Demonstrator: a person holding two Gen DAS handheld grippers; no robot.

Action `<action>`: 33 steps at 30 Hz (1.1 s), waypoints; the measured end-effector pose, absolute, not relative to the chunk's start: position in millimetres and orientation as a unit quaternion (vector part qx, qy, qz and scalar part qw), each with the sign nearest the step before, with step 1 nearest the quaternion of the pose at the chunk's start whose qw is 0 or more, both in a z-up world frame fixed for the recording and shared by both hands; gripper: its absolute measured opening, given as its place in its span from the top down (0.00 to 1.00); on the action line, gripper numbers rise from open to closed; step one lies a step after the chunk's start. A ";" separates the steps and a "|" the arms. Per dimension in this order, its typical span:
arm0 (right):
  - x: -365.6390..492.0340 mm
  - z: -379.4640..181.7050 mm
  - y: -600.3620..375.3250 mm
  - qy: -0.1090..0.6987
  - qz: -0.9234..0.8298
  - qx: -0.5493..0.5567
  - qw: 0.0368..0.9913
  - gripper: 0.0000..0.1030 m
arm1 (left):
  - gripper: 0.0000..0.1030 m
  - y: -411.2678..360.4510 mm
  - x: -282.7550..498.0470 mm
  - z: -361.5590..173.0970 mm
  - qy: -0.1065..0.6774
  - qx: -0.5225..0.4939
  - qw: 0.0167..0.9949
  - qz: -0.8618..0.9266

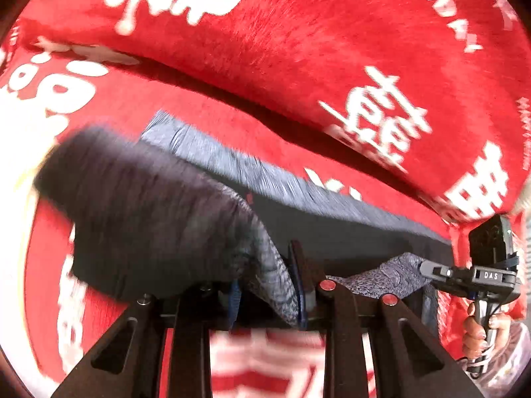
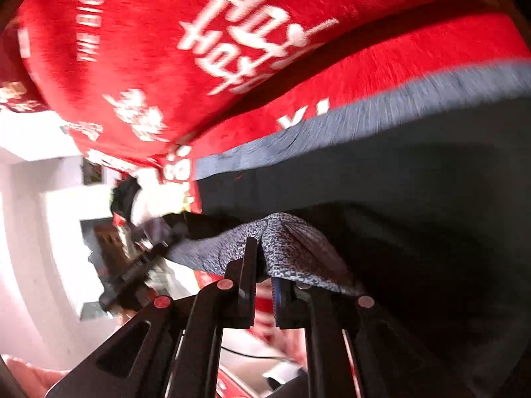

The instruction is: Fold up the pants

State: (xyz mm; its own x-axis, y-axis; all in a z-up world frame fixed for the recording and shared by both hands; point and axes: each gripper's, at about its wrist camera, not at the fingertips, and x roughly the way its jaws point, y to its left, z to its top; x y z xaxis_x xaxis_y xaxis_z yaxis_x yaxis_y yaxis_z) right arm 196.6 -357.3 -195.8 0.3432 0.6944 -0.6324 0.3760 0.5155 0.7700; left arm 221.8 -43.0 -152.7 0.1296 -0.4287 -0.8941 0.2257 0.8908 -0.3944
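Item: dark pants (image 1: 332,229) with a grey-blue waistband (image 2: 332,126), held lifted over a red blanket (image 1: 298,49) printed with white lettering. We note the left gripper (image 1: 268,285) clamped on a grey patterned fold of the fabric; its left finger is mostly covered by bunched dark cloth. We note the right gripper (image 2: 264,265) likewise pinching a patterned fold that drapes over both fingers. In the left wrist view the right gripper (image 1: 431,270) appears at the far edge with a hand (image 1: 478,335) on its handle. Both views are motion-blurred; the pants' legs and full outline are cut off or hidden. White surroundings (image 2: 39,199) beyond the blanket are overexposed and unreadable.
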 end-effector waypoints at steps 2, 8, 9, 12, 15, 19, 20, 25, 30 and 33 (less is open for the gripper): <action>227.1 -227.2 -364.6 0.585 0.113 0.455 0.662 0.90 | 0.73 -53.2 246.5 -182.6 0.632 -0.081 0.745 -0.197; 248.2 -263.9 -375.6 0.589 0.119 0.494 0.629 0.76 | 0.73 -52.5 262.2 -196.6 0.646 -0.090 0.739 -0.168; 244.0 -253.8 -373.7 0.587 0.124 0.484 0.637 0.57 | 0.73 -49.0 258.8 -187.9 0.644 -0.089 0.740 -0.172; 241.5 -219.8 -365.3 0.581 0.129 0.448 0.667 0.31 | 0.35 -39.2 243.8 -153.7 0.626 -0.044 0.764 -0.152; 232.9 -188.8 -350.5 0.570 0.139 0.422 0.691 0.32 | 0.26 -28.5 233.5 -125.8 0.595 -0.025 0.792 -0.137; 242.4 -187.4 -310.7 0.602 0.163 0.338 0.704 0.46 | 0.26 -47.3 239.2 -153.6 0.612 0.023 0.780 -0.130; 248.4 -195.1 -304.5 0.611 0.158 0.319 0.706 0.46 | 0.26 -56.3 241.8 -166.0 0.615 0.029 0.778 -0.129; 291.4 -235.2 -306.3 0.627 0.122 0.291 0.713 0.57 | 0.18 -78.0 266.2 -212.7 0.596 0.088 0.795 -0.072; 269.0 -213.8 -356.1 0.564 0.107 0.424 0.701 0.51 | 0.18 -77.0 252.1 -195.1 0.603 0.114 0.786 -0.077; 239.5 -192.6 -369.9 0.550 0.085 0.415 0.719 0.44 | 0.18 -77.0 226.8 -174.1 0.606 0.131 0.779 -0.092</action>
State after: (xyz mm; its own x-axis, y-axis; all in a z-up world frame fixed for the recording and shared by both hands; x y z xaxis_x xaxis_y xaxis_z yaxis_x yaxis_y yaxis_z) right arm 239.5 -369.9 -192.6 0.3799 0.5799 -0.7207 0.3339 0.6406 0.6915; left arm 226.8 -77.0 -174.1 0.2485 0.0153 -0.9685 0.3023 0.9487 0.0926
